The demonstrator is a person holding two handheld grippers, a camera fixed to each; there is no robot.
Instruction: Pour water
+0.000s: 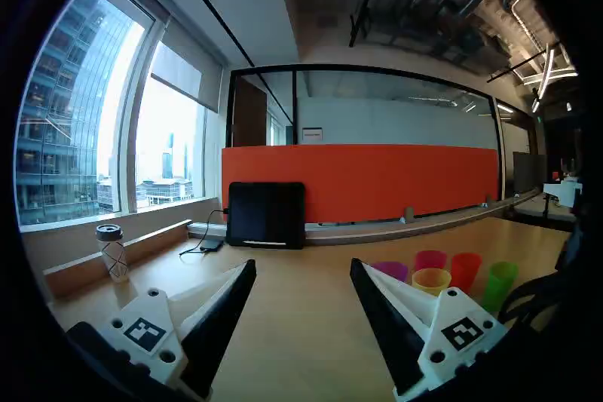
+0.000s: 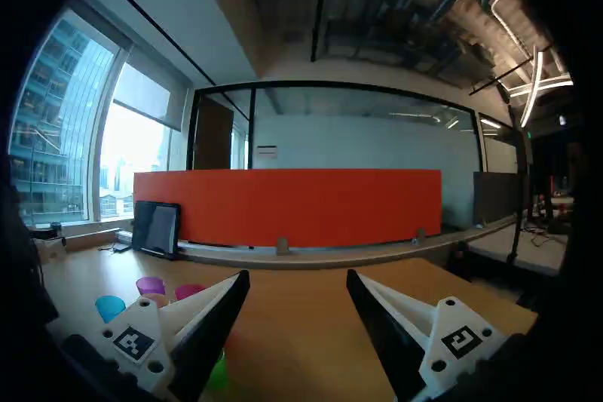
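Both pairs of fingers (image 1: 218, 311) stand wide apart and empty, on the left gripper (image 1: 301, 266) and the right gripper (image 2: 298, 275). Well left of the coloured plastic cups (image 1: 445, 270), the clear black-capped bottle (image 1: 113, 253) stands upright, ahead-left of the left gripper, which looks the nearer.

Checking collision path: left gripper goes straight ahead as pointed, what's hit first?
Left gripper likely meets the orange partition first, past bare desk. Black screen and cups sit off to either side; depth unclear.

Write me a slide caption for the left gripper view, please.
Open left claw above a wooden desk, five coloured cups at right, a clear bottle at left and a black tablet ahead.
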